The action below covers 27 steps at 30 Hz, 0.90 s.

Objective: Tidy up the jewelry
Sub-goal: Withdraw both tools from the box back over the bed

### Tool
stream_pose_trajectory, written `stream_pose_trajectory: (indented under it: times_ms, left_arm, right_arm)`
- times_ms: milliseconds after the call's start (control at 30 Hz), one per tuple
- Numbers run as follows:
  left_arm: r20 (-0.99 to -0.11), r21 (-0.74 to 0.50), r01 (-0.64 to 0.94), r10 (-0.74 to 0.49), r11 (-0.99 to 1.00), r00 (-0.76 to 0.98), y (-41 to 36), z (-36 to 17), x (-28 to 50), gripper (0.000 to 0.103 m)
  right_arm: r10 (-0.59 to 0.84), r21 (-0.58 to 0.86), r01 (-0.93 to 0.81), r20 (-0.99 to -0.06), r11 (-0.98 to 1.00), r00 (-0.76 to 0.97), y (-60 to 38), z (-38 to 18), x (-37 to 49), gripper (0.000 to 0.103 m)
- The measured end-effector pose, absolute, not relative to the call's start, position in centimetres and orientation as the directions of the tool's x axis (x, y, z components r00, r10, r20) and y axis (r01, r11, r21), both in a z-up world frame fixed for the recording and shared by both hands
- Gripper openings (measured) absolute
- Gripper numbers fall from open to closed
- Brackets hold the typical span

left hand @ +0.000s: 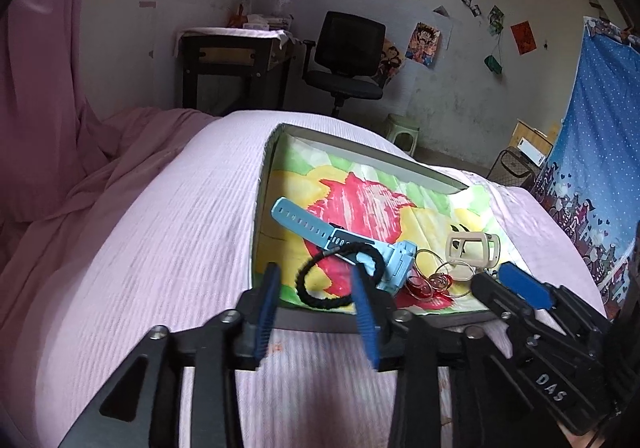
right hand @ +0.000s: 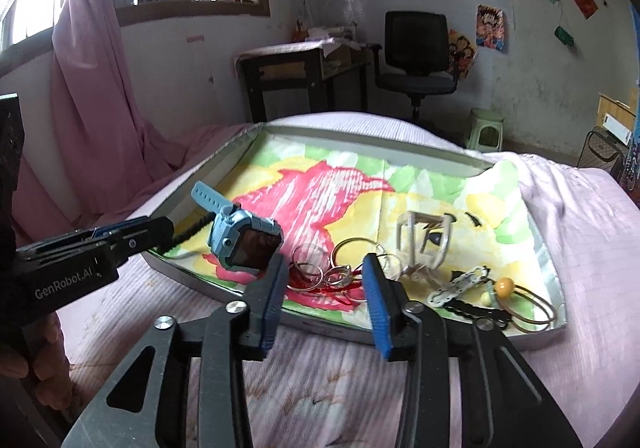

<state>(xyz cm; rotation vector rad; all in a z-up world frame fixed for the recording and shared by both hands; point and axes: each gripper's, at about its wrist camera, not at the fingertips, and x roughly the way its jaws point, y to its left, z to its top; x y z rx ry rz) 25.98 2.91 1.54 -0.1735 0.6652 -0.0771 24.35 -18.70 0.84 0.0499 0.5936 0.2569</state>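
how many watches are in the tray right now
1. The light blue plastic wristwatch lies at the left near end of the grey cardboard tray, its strap stretching toward the far left corner. Another could hide under the tangled rings.

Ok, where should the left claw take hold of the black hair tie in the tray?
Probably the near arc of the black hair tie. It lies flat on the tray's cloth, and its far arc drapes over the blue watch. Bring the open left claw down from above, one finger inside the loop, one outside.

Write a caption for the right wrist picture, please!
Open right gripper hovers over silver rings in the flowery tray, beside a blue watch.
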Motion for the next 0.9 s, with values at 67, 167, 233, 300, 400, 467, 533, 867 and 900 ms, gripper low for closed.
stream_pose_trajectory:
  times_ms: [67,167,233,300,400,467,533,867,900]
  left_arm:
    - [-0.598,-0.182,0.008,-0.117,0.983,0.793,3.0,1.7,25.6,0.044]
    - [-0.583,-0.180,0.005,-0.110,0.984,0.805,3.3,2.0,24.9,0.051]
    - [-0.570,-0.173,0.005,-0.105,0.985,0.815,3.3,2.2,24.3,0.057]
    - [-0.552,-0.166,0.007,-0.099,0.986,0.828,3.3,2.4,23.5,0.065]
    - [-0.519,-0.160,0.009,-0.092,0.987,0.850,3.2,2.8,22.5,0.080]
    - [-0.490,-0.157,0.013,-0.089,0.987,0.867,3.2,3.1,21.6,0.088]
    - [-0.466,-0.147,0.018,-0.086,0.989,0.881,3.1,3.3,20.9,0.094]
    - [-0.400,-0.124,0.046,-0.092,0.991,0.912,2.6,3.7,17.7,0.101]
    - [-0.395,-0.124,0.050,-0.095,0.991,0.914,2.5,3.8,17.4,0.101]
  right_arm:
    - [0.248,0.123,-0.216,-0.525,0.969,0.814,-19.2,1.2,23.7,0.041]
    - [0.244,0.135,-0.204,-0.493,0.970,0.835,-20.0,1.7,22.7,0.048]
    - [0.245,0.142,-0.201,-0.475,0.969,0.845,-20.4,2.0,22.2,0.052]
    - [0.242,0.149,-0.195,-0.455,0.969,0.857,-20.8,2.2,21.6,0.057]
    - [0.243,0.156,-0.193,-0.430,0.969,0.869,-21.3,2.6,20.7,0.064]
    - [0.243,0.162,-0.192,-0.410,0.968,0.879,-21.6,2.8,19.9,0.069]
    - [0.237,0.169,-0.184,-0.391,0.968,0.889,-22.0,2.9,19.2,0.074]
    - [0.238,0.227,-0.168,-0.331,0.959,0.913,-23.2,3.1,16.6,0.091]
    - [0.238,0.228,-0.168,-0.329,0.959,0.914,-23.3,3.1,16.4,0.092]
